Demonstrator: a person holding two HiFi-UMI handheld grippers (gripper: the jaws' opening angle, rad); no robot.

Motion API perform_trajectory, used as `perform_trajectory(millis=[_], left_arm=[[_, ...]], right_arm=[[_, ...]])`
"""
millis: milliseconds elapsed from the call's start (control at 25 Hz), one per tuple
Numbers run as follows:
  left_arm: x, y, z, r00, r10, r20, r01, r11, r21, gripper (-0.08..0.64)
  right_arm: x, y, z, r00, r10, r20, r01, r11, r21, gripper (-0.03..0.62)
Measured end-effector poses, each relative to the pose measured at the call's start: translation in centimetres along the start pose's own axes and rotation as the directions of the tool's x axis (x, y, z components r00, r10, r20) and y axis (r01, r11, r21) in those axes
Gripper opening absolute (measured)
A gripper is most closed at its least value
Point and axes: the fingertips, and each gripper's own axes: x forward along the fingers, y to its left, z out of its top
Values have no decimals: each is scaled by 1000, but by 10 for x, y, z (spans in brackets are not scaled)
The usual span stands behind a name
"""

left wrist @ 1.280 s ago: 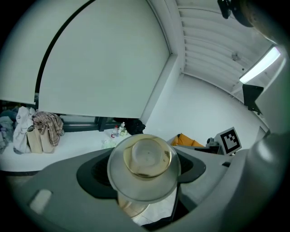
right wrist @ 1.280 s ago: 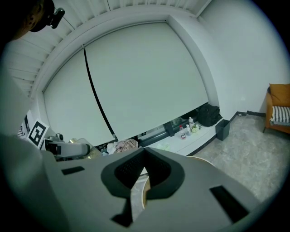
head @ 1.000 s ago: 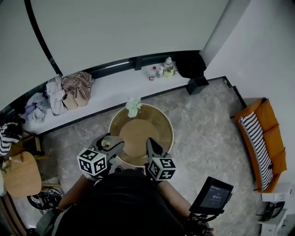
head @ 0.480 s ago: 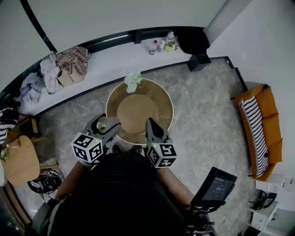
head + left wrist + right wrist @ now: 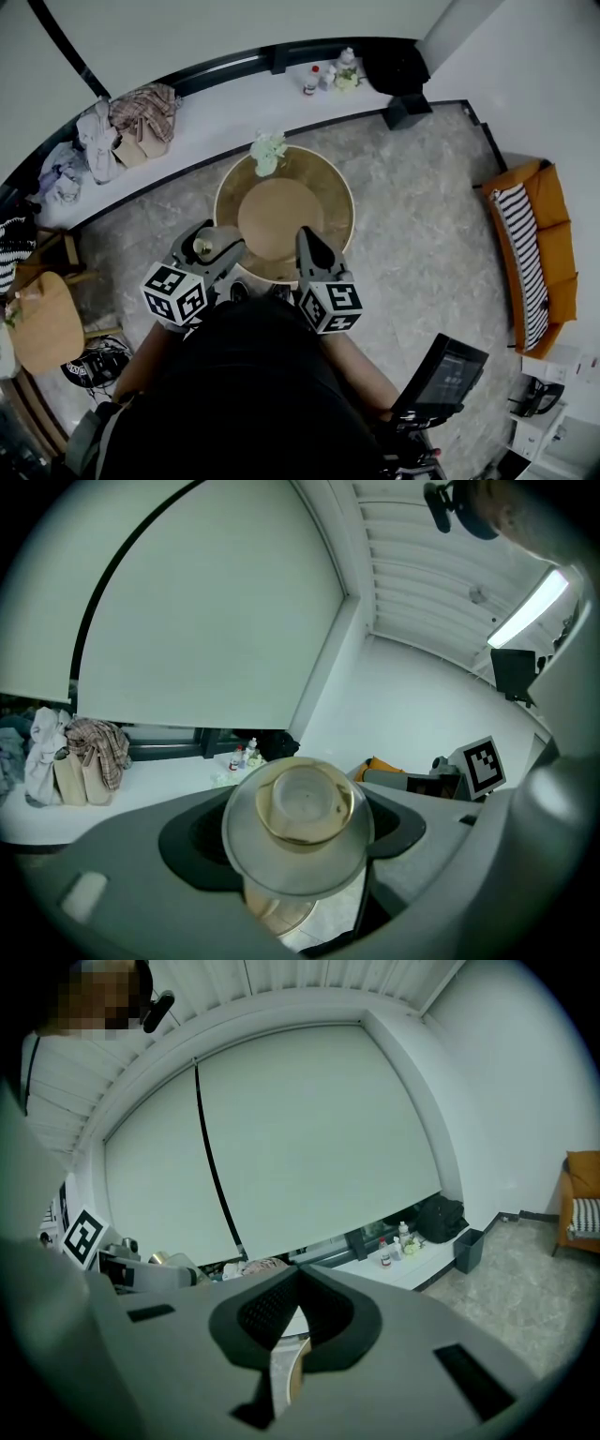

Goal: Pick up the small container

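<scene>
Contact looks firm at the left tool: its jaws pinch the small container, a clear round pot with a yellowish rim, seen end-on. Over the last second that hold has not altered; tool and container stay off the round bench, just beside its left edge, above the floor. The right tool is pressed together on nothing, by the bench's near rim. A pale flower bunch sits at the far rim. I judge the pickup essentially done; only a steady carry remains.
</scene>
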Motion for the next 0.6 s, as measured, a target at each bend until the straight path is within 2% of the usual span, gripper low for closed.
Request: perform_trajectory(millis=[600], left_arm=[[0, 0, -5, 1000, -2, -9, 2, 1000, -7, 339]], right_arm=[[0, 2, -5, 1000, 13, -15, -13, 1000, -1, 6]])
